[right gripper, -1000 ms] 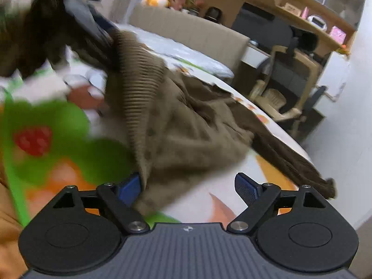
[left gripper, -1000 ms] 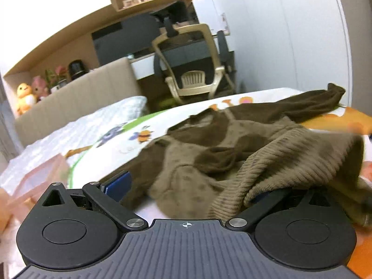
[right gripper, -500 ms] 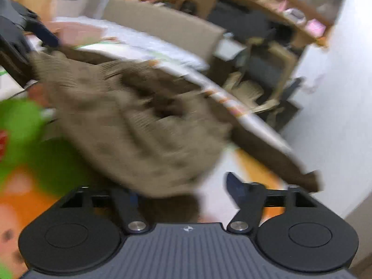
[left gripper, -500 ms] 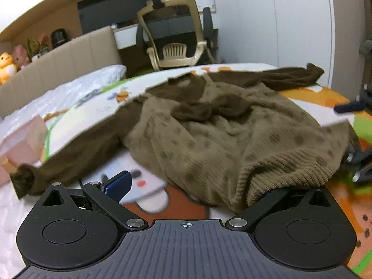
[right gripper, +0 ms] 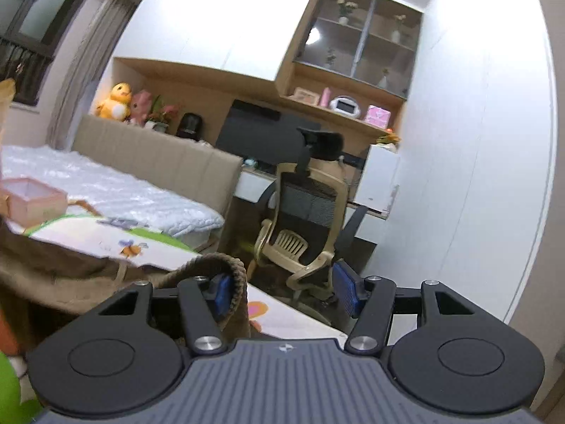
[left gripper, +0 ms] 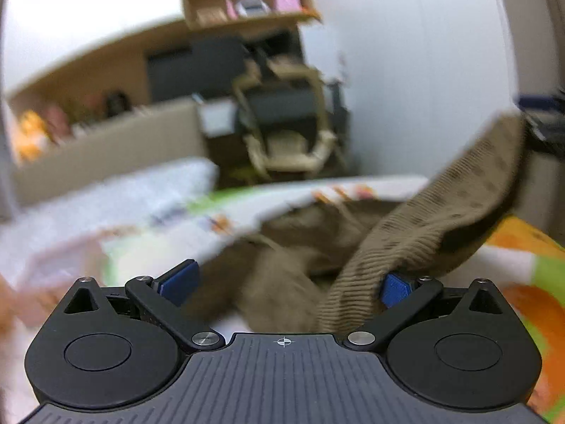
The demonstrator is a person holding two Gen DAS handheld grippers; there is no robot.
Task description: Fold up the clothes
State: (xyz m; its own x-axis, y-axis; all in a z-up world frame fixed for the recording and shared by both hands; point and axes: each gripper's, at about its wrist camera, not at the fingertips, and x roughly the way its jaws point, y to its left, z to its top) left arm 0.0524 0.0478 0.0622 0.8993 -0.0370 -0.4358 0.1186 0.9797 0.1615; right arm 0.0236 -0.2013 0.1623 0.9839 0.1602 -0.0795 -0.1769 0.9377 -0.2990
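Two hand-held grippers at a brown knit sweater above a bed with a cartoon-print sheet. The left gripper stands with its jaws wide apart, the ribbed hem draped over its right finger rather than pinched. The right gripper likewise stands spread, a loop of hem hooked over its left finger. In the left wrist view the hem rises from the near gripper up to the far right, where the other gripper is dimly visible; the body of the garment lies bunched on the sheet behind. A pink box rests on the bed at far left, and a desk chair stands beyond the bed's far edge. Judged step: lifting the hem to spread the garment. The next move probably calls for a firmer hold, since the draped cloth could slip off.
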